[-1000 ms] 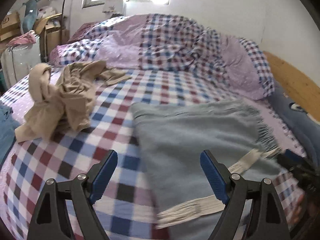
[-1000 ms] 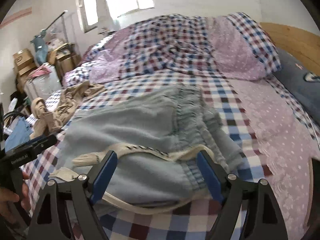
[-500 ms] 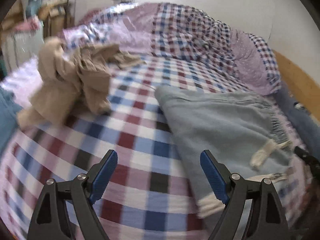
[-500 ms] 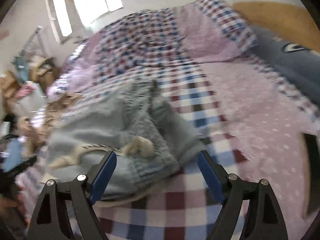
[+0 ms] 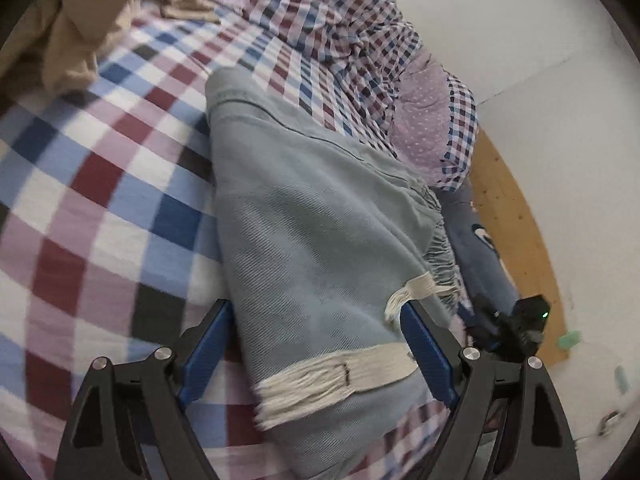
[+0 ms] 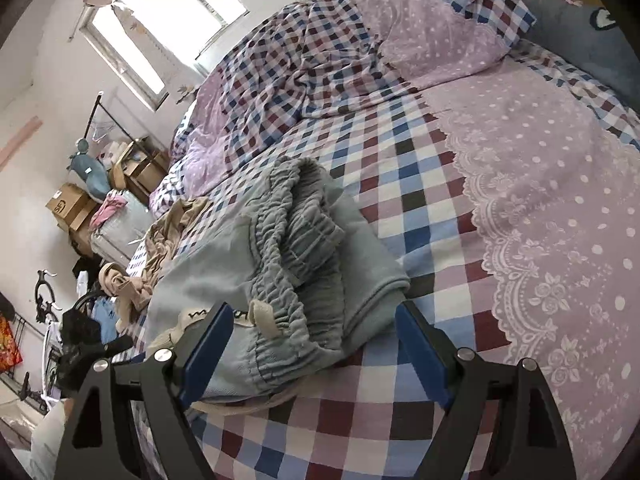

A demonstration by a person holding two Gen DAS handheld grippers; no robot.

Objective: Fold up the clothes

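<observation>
Trousers [image 5: 320,216] of pale grey-blue cloth lay folded on the checked bed [image 5: 100,184], near its front edge, with a cream drawstring [image 5: 340,376] across the near end. Both the left gripper [image 5: 316,356] and the right gripper [image 6: 316,356] hovered with jaws wide open, holding nothing. A crumpled tan garment [image 5: 72,24] sat toward the far left corner.

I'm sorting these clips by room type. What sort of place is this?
Almost certainly a lived-in home bedroom. A bed with a checked sheet and rumpled quilt fills both views, a wooden headboard stands against the wall, and cardboard boxes are stacked near the window.
</observation>
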